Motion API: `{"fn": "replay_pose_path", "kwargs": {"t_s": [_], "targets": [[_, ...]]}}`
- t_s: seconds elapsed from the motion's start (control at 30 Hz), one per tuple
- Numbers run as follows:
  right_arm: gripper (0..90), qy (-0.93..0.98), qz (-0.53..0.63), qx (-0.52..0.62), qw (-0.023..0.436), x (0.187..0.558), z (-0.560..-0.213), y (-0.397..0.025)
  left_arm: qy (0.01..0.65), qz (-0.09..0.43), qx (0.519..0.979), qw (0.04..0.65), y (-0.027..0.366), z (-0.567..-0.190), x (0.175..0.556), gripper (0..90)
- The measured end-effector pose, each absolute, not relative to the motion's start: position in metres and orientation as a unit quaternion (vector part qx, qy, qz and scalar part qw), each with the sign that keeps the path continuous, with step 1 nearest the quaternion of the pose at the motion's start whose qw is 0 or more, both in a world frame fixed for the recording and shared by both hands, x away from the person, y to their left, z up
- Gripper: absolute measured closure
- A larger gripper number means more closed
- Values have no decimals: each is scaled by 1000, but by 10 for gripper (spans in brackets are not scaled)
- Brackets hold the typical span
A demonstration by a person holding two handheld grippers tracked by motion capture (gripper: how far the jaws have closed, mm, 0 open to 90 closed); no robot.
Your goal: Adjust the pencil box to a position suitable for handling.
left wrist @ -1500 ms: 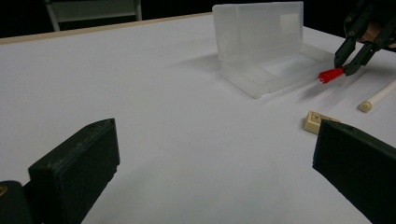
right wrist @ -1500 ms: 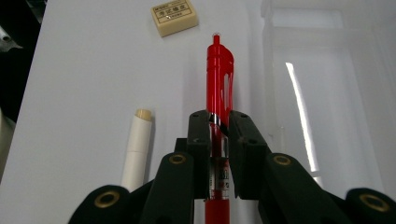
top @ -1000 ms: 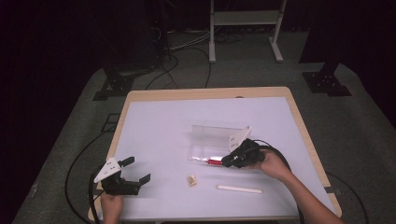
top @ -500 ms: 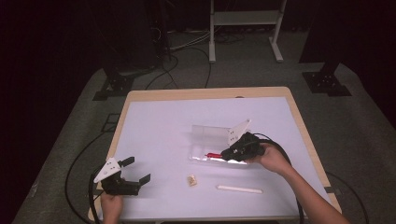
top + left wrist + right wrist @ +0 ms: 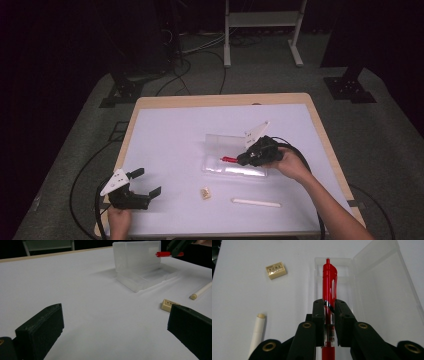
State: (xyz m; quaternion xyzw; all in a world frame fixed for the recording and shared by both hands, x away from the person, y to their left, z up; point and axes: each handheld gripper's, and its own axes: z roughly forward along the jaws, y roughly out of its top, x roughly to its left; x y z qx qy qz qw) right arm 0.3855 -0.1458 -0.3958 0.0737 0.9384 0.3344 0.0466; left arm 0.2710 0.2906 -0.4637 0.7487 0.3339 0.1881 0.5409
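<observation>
A red pen is clamped between the jaws of my right gripper, which is shut on it. The pen hangs over the clear plastic case lying open on the table, its lid standing up at the far side. In the left gripper view the pen sits just in front of the case's raised lid. My left gripper rests open near the table's front left corner, with nothing between its jaws.
A small cream eraser lies in front of the case, and a white stick lies to its right near the front edge. The white table top has a wooden rim. Cables trail on the floor around the table.
My right gripper has lifted the red pen and carried it back and right, from the case's front left edge to over the open case. The left gripper has stayed put.
</observation>
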Motion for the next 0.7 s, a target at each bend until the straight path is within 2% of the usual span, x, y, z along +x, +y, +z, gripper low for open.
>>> {"fn": "replay_pose_path", "kwargs": {"t_s": [0.7], "targets": [[785,943,314,100,35,410,-421,-145,333,186,749,542,291,-464,271,0]]}}
